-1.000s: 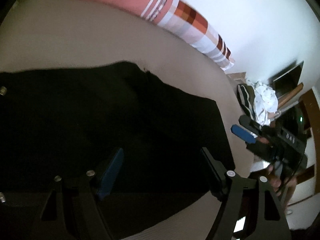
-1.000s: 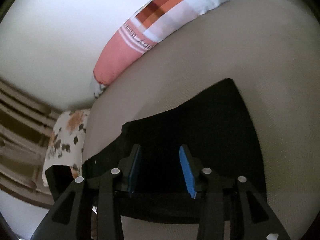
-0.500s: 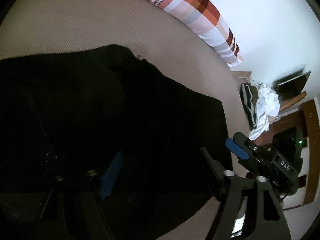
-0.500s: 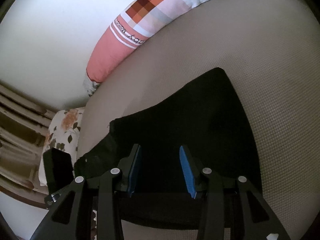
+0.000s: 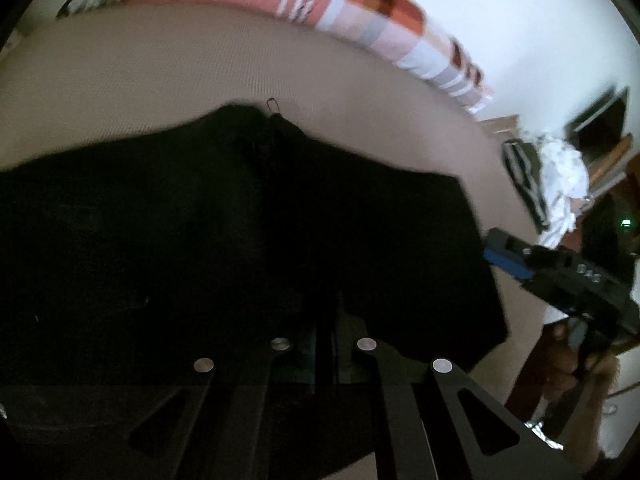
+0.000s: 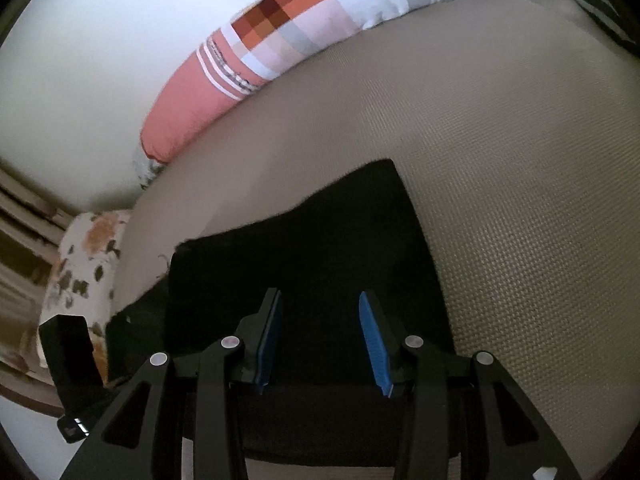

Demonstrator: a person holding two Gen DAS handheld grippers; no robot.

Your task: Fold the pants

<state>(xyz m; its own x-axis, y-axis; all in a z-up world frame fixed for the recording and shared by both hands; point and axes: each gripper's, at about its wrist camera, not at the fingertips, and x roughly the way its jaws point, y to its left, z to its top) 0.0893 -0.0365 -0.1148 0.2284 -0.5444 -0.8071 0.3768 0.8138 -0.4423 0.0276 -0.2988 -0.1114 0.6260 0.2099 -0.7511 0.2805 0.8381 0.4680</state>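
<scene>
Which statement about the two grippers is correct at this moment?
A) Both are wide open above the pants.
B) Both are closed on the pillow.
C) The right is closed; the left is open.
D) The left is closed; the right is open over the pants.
D: the left gripper has its fingers together at the black pants, while the right gripper shows a clear gap between its blue pads.

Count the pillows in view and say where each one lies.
2. The striped, checked pillow lies along the bed's far edge by the wall; the floral pillow sits at the bed's left end. Others may be hidden.
</scene>
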